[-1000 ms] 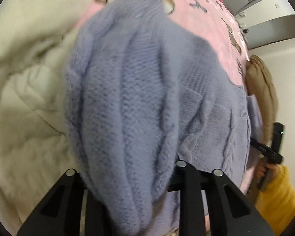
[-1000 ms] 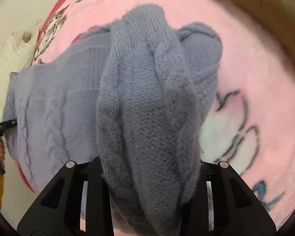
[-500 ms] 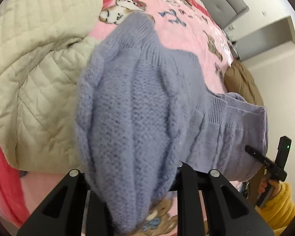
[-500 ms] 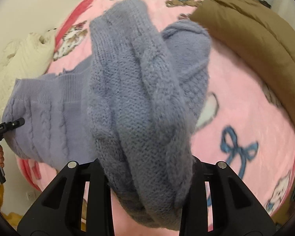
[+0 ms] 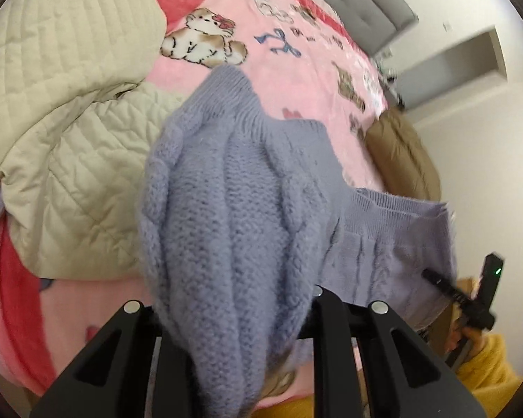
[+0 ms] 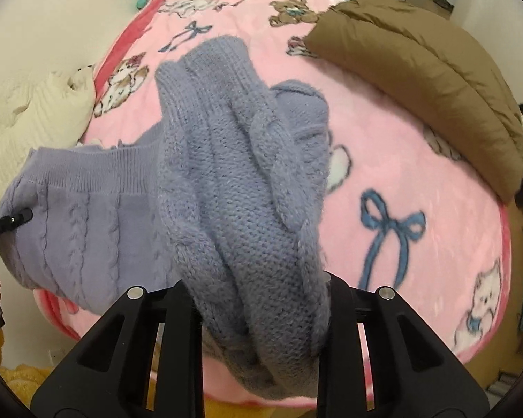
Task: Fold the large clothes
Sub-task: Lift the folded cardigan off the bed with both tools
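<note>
Left wrist: left claw clamped on lavender sweater | right claw jaws just closing, gripping bunched knit | sweater above pink blanket (bed).

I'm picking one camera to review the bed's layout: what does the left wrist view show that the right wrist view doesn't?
Only left wrist: a grey headboard and a wall recess.
Only right wrist: two teddy-bear prints and a large blue bow on the blanket.
Both: the lilac sweater bunched in each hand-held gripper, the pink blanket, the brown pillow, the cream quilt.
</note>
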